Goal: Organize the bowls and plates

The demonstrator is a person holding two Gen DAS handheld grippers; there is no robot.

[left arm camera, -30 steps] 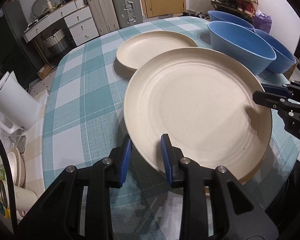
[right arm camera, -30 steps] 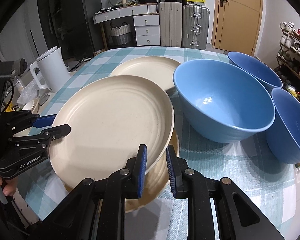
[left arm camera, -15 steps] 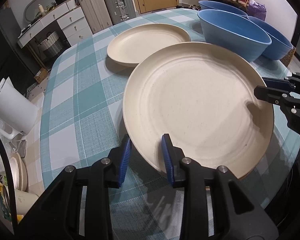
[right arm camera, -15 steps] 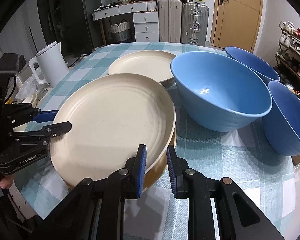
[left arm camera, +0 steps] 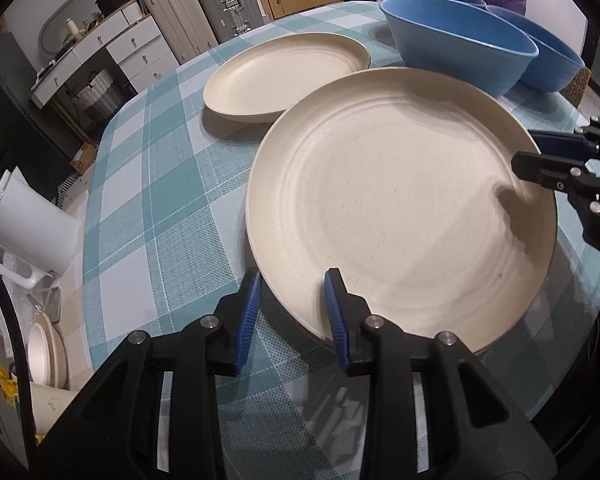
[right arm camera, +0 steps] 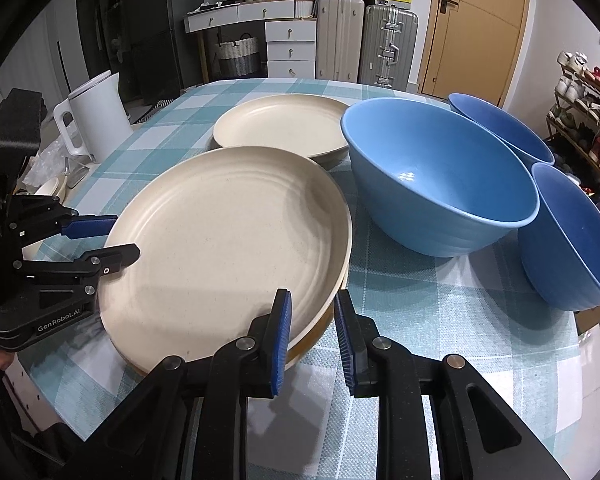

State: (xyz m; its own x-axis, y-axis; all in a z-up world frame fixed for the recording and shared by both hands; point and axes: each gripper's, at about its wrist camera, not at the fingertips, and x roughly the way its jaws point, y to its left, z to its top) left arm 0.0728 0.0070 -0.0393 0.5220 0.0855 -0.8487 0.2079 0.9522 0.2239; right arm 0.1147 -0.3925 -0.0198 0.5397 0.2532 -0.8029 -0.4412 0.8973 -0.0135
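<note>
The big cream plate [left arm camera: 400, 208] sits stacked on another plate [right arm camera: 320, 332], whose darker rim peeks out beneath at the near edge of the checked worktop [left arm camera: 148, 208]. The stack lies close to that near edge. Behind it, a second cream plate [left arm camera: 284, 76] rests flat, its rim just beside the stack. To the right, three blue bowls: the largest bowl [right arm camera: 440, 184] stands just beside the stack, a farther bowl [right arm camera: 500, 128] behind it, and a near bowl [right arm camera: 572, 240] at the worktop's right edge, touching or nearly touching the largest. Open cloth stretches to the left of the plates and in front of the bowls.

Left tool [left arm camera: 292, 304] is spread, its blue pads either side of the top plate's near rim, one pad over the plate, the other outside; contact cannot be told. Right tool [right arm camera: 312, 332] is spread too, straddling the stack's rim the same way, not pinching.

Off the worktop's left side stands a white kettle [right arm camera: 94, 116].
</note>
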